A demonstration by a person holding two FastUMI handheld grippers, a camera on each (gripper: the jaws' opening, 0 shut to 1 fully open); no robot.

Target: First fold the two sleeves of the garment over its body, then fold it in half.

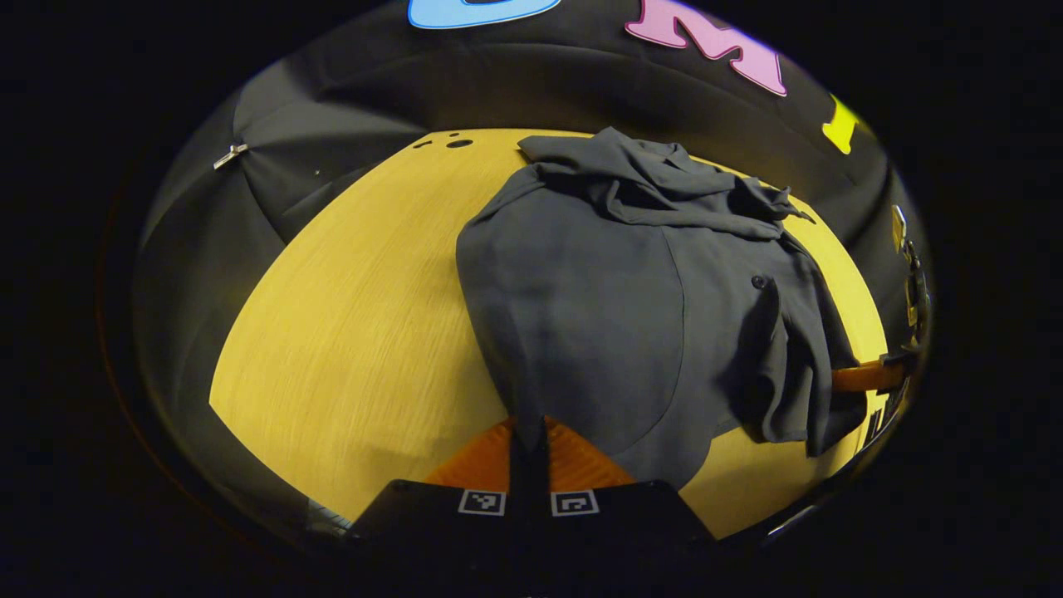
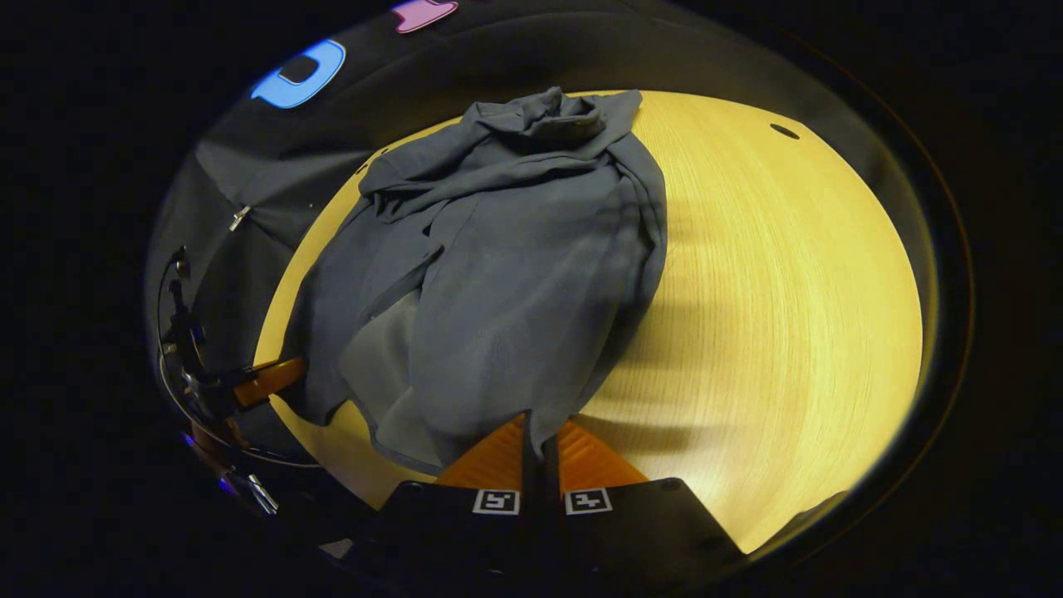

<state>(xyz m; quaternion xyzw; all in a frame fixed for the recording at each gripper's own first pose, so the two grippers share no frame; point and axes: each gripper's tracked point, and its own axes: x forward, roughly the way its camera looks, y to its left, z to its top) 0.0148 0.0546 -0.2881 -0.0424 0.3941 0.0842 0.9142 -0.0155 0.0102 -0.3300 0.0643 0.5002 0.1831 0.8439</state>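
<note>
- From my left gripper [image 1: 529,432] I see the garment [image 1: 614,307] spread on the yellow table [image 1: 349,332], its near hem reaching my fingertips and its crumpled collar end towards the far edge.
- From my right gripper [image 2: 540,436] the same garment [image 2: 515,282] lies straight ahead, its hem pulled up to the tips.
- One sleeve lies folded over the body; the other is bunched, and I cannot make out its lie clearly.
- Two small holes [image 1: 453,141] mark the table's far edge.
- Both grippers are clenched, each pinching the hem's cloth between its fingers.
- The opposite gripper shows at each view's edge, beside the garment.
</note>
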